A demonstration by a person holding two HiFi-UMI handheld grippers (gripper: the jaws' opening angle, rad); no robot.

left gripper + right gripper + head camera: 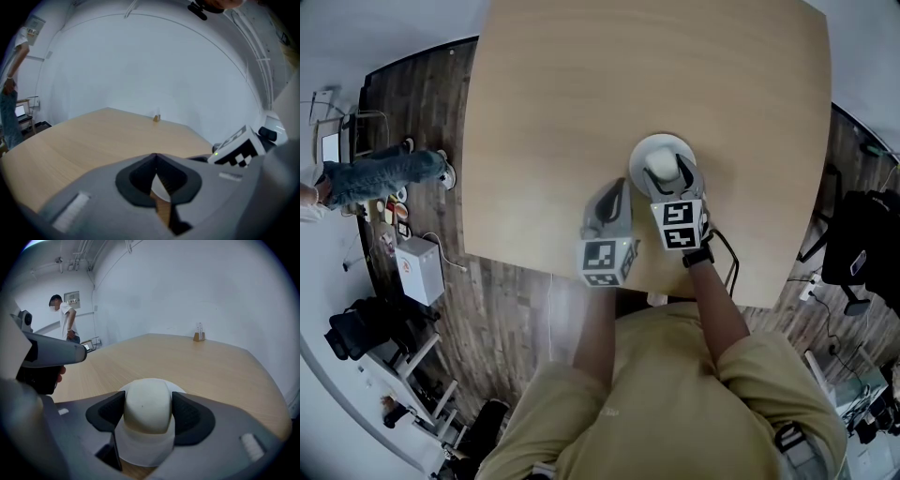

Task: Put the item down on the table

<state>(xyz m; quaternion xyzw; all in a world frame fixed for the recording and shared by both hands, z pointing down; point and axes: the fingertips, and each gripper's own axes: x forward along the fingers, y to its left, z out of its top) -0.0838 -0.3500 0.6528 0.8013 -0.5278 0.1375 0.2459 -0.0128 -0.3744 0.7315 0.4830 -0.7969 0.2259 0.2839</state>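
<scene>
A cream, rounded, bun-like item (146, 404) sits between the dark pads of my right gripper (146, 412), which is shut on it. The item (662, 170) is held directly over a white plate (652, 150) near the front right of the light wooden table (581, 94); whether it touches the plate (140, 448) cannot be told. My left gripper (615, 193) hovers just left of the plate, close to the table's front edge. Its jaws are closed tip to tip with nothing in them, as the left gripper (155, 161) view shows.
A small wooden object (199, 336) stands at the table's far edge, also in the left gripper view as a small wooden object (156, 118). A person (63, 317) stands off the table's left side. Boxes and bags (417, 267) lie on the dark floor.
</scene>
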